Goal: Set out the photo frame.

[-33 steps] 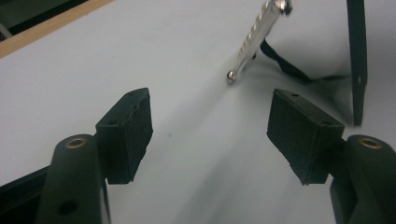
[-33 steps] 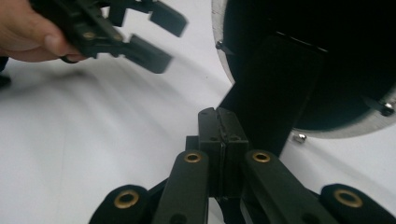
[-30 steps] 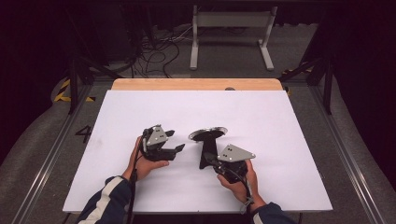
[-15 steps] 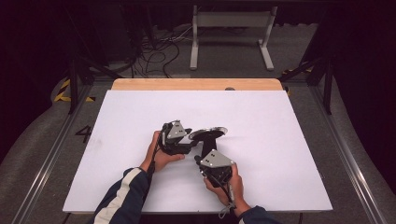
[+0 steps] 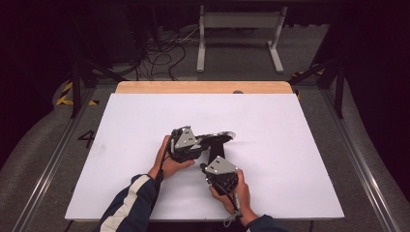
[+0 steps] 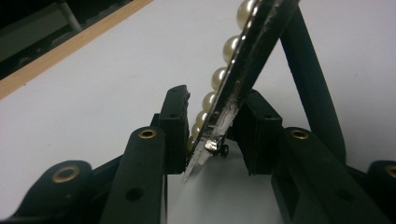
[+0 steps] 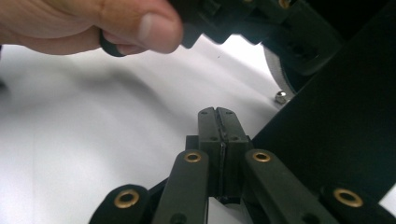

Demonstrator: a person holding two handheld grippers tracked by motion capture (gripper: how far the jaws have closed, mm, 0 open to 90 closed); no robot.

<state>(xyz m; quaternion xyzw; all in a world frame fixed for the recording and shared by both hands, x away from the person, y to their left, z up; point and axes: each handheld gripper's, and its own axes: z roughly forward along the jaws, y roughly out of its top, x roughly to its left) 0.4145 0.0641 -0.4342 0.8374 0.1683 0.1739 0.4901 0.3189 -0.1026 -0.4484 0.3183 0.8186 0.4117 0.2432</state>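
Observation:
An oval frame [image 5: 220, 137] with a silvery face and a rim of pearls [image 6: 231, 46] stands on the white table on a black strut [image 5: 217, 152]. My left gripper [image 5: 203, 141] comes at it from the left. Its jaws have just been closing, and in the left gripper view the left gripper [image 6: 210, 116] has its pads against both sides of the frame's thin edge [image 6: 252, 37]. My right gripper [image 5: 215, 158] sits just below the strut with its jaws pressed together and nothing between them [image 7: 217, 114]. The frame's black back panel [image 7: 336, 130] rises beside it.
The white tabletop [image 5: 290, 145] spreads wide around both hands, with a wooden strip [image 5: 203, 87] along its far edge. Beyond it are cables [image 5: 164, 53] and a grey stand [image 5: 237, 34] on the floor. The person's hand [image 7: 93, 23] is close above the right gripper.
The left gripper has moved right up to the frame and its jaws have closed around the rim. The right gripper has shifted left, to below the strut.

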